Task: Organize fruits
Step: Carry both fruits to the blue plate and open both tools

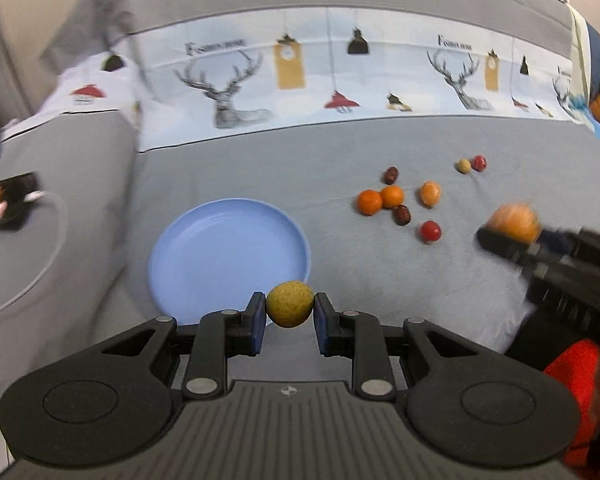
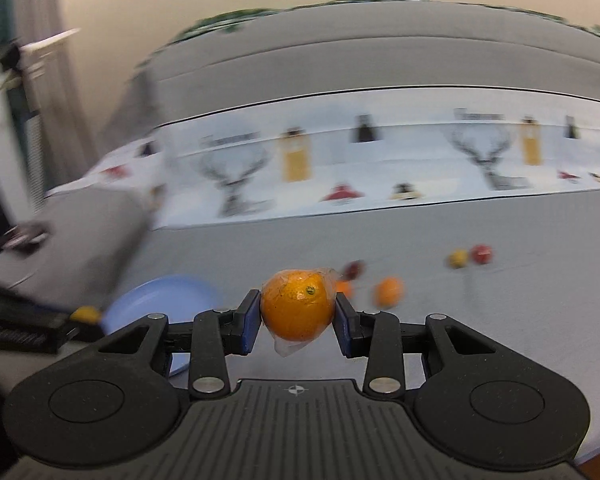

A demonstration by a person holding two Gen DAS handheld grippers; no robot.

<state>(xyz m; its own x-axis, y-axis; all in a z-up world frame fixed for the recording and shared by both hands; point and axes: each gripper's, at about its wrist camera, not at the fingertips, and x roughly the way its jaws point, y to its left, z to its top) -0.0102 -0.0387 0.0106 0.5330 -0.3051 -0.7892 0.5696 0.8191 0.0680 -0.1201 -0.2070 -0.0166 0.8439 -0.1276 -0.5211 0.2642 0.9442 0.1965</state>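
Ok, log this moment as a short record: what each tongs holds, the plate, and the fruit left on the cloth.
left tongs: shut on a yellow-green fruit, just in front of the plate
right tongs: shut on an orange in clear wrap
plate: blue, nothing in it
grey cloth: loose fruit lies right of the plate
loose fruit: orange ones, small red ones, dark ones, one small yellow

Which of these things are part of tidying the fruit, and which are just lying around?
Part of the job:
- blue plate
- yellow-green fruit in left gripper
- plastic-wrapped orange in right gripper
- loose oranges, red fruits, dark dates

Just lying about:
- phone with cable
- deer-print cloth
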